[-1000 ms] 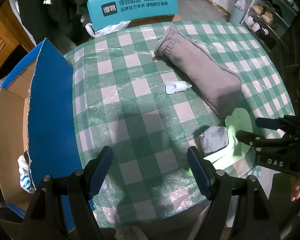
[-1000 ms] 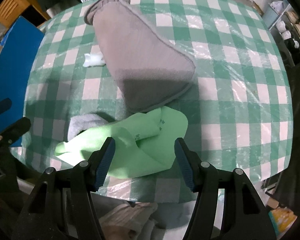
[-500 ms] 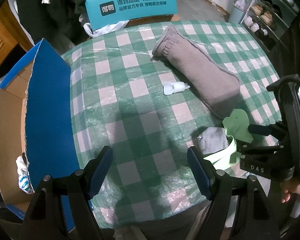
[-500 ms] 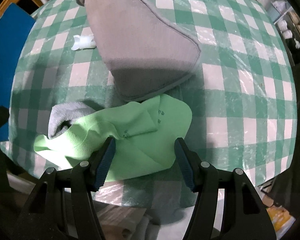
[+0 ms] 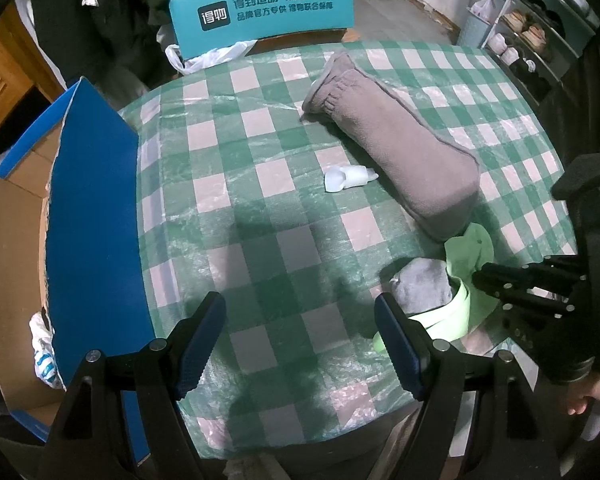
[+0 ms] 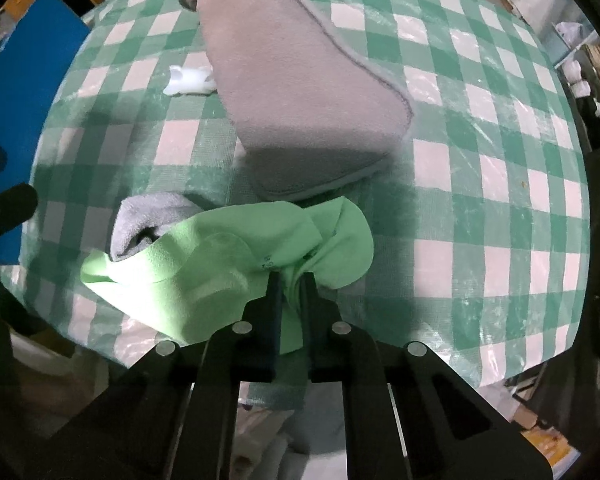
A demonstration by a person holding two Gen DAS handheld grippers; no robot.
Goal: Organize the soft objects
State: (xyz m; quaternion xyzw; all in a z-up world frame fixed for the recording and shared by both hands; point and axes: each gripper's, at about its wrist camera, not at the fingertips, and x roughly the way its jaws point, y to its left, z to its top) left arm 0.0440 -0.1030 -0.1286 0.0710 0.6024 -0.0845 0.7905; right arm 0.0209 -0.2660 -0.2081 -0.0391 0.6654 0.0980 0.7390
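At the bottom middle of the right view, the right gripper (image 6: 290, 280) has just closed its jaws on the soft light-green cloth (image 6: 220, 276) at the near desk edge. Lift slowly so the small grey towel (image 6: 148, 220) beside it stays put. The left gripper (image 5: 300, 344) waits with jaws apart, and the long brown fleece pouch (image 5: 392, 148) lies farther back.

- A round table (image 5: 260, 216) under a green-and-white checked cloth with clear plastic over it
- A teal chair back with white Chinese lettering (image 5: 262, 12) at its far side
- A metal shoe rack (image 5: 540, 40) to the right
- A blue-edged cardboard box (image 5: 20, 240) on the left
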